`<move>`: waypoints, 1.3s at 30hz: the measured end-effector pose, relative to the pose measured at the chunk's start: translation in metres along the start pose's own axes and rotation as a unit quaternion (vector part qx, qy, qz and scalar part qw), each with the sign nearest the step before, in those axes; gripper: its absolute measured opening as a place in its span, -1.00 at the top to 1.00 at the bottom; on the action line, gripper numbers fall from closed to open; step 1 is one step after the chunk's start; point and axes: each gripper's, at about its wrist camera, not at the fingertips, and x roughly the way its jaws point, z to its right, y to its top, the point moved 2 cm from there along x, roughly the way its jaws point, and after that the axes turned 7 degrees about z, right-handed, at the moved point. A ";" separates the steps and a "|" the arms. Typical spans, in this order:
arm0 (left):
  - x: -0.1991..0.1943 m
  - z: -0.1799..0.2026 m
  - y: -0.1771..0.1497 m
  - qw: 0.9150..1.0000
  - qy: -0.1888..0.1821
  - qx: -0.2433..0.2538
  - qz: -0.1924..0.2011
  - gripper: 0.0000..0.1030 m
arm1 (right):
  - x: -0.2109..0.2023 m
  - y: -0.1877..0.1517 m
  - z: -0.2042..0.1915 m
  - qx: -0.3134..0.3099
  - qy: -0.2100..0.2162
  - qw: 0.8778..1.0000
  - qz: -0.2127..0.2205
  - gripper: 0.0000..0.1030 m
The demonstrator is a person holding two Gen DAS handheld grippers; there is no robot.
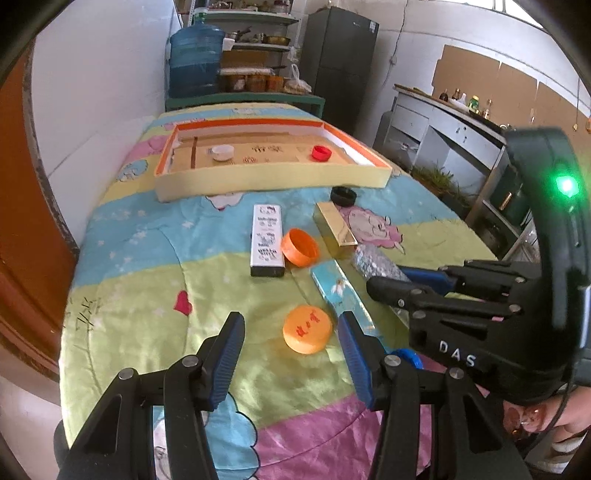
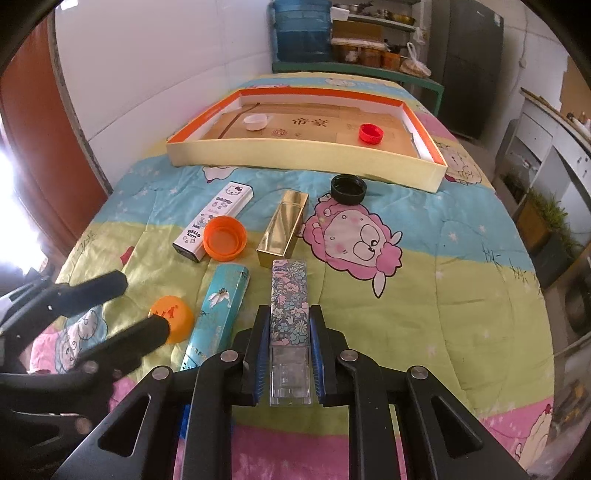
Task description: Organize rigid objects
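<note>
Right wrist view: our right tongs [image 2: 289, 354] grip the flowered box [image 2: 289, 295] on the bench; our left tongs [image 1: 291, 352] gape empty beside an orange cap [image 1: 307, 329].

1. A blue water jug [image 1: 195, 61] stands on a green bench [image 1: 243, 99] by the white wall
2. Jars with orange contents [image 1: 255, 83] and a tied plastic bag [image 1: 297, 85] sit on the bench beside the jug
3. Shelves [image 1: 258, 31] crowded with pots and bowls rise behind them
4. A dark refrigerator [image 1: 341, 62] stands to the right of the shelves
5. A grey counter [image 1: 439, 125] carries bottles [image 1: 469, 101], with cardboard sheets [image 1: 491, 79] against the wall behind
6. A cartoon-printed quilt [image 2: 461, 258] covers the table
</note>
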 end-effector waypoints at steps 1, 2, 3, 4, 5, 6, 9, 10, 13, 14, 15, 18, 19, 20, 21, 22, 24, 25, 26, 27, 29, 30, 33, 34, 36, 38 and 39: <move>0.002 0.001 -0.001 1.000 0.000 0.002 -0.002 -0.02 | 0.000 0.000 0.000 0.001 0.001 1.000 0.000 0.62; 0.004 0.002 -0.002 1.000 0.001 0.004 -0.005 -0.02 | 0.000 0.000 0.000 0.002 0.002 1.000 0.000 0.62; 0.006 0.003 -0.003 1.000 0.002 0.005 -0.007 -0.02 | 0.000 0.000 0.000 0.003 0.002 1.000 0.000 0.62; 0.008 0.003 -0.004 1.000 0.004 0.006 -0.008 -0.02 | 0.000 0.000 0.001 0.004 0.003 1.000 0.000 0.62; 0.009 0.003 -0.005 1.000 0.006 0.005 -0.007 -0.02 | -0.001 0.000 0.001 0.005 0.004 1.000 0.000 0.62; 0.010 0.002 -0.004 1.000 0.006 0.003 -0.007 -0.02 | -0.001 0.000 0.002 0.005 0.004 1.000 0.000 0.61; 0.013 0.001 -0.003 1.000 0.008 0.005 -0.004 0.02 | -0.001 -0.001 0.001 0.006 0.005 1.000 0.001 0.61; 0.014 0.001 -0.003 1.000 0.010 0.008 -0.003 0.09 | -0.001 -0.001 0.002 0.006 0.006 1.000 0.001 0.61; 0.013 -0.001 -0.003 1.000 0.014 0.008 0.000 0.39 | -0.001 -0.001 0.002 0.007 0.007 1.000 0.002 0.61; 0.012 -0.003 -0.003 1.000 0.011 0.001 0.000 0.40 | -0.001 -0.001 0.003 0.007 0.008 1.000 0.002 0.61; 0.012 -0.005 -0.003 1.000 0.008 -0.004 0.000 0.41 | -0.001 -0.001 0.003 0.009 0.009 1.000 0.002 0.61; 0.010 -0.008 -0.003 1.000 0.001 -0.018 0.002 0.41 | -0.002 -0.001 0.004 0.011 0.012 1.000 0.004 0.61; 0.009 -0.009 -0.003 1.000 0.001 -0.020 0.002 0.41 | -0.002 -0.001 0.004 0.013 0.013 1.000 0.005 0.61; 0.008 -0.009 -0.003 1.000 0.002 -0.023 0.004 0.41 | -0.003 -0.001 0.005 0.015 0.015 1.000 0.006 0.61; 0.007 -0.010 -0.002 1.000 0.003 -0.025 0.006 0.41 | -0.004 0.000 0.006 0.016 0.017 1.000 0.007 0.61; 0.006 -0.011 -0.001 1.000 0.003 -0.026 0.008 0.41 | -0.006 0.000 0.006 0.017 0.018 1.000 0.009 0.61; 0.003 -0.012 0.002 0.999 0.006 -0.030 0.013 0.41 | -0.008 0.001 0.007 0.018 0.018 1.000 0.011 0.61; 0.001 -0.013 0.004 0.999 0.007 -0.032 0.015 0.41 | -0.010 0.003 0.008 0.019 0.016 1.000 0.014 0.61; -0.001 -0.015 0.006 0.999 0.007 -0.034 0.019 0.41 | -0.012 0.003 0.010 0.020 0.014 1.000 0.017 0.61; -0.002 -0.015 0.008 0.999 0.007 -0.035 0.022 0.41 | -0.014 0.005 0.011 0.021 0.014 0.999 0.019 0.61; -0.004 -0.017 0.013 0.999 0.008 -0.037 0.026 0.41 | -0.017 0.008 0.013 0.025 0.013 0.999 0.023 0.61; -0.004 -0.017 0.015 0.999 0.008 -0.037 0.028 0.41 | -0.018 0.010 0.014 0.025 0.012 0.999 0.025 0.61; -0.006 -0.017 0.023 0.999 0.009 -0.035 0.034 0.41 | -0.021 0.015 0.017 0.026 0.009 0.999 0.031 0.61; -0.006 -0.016 0.025 0.999 0.009 -0.033 0.035 0.41 | -0.022 0.017 0.019 0.027 0.009 0.999 0.033 0.61; -0.006 -0.015 0.030 0.999 0.010 -0.031 0.039 0.41 | -0.023 0.020 0.020 0.026 0.007 0.999 0.035 0.61; -0.006 -0.015 0.036 0.999 0.011 -0.028 0.042 0.41 | -0.023 0.023 0.022 0.026 0.006 0.999 0.037 0.61; -0.006 -0.015 0.038 0.999 0.012 -0.028 0.043 0.41 | -0.023 0.024 0.022 0.026 0.006 0.999 0.038 0.61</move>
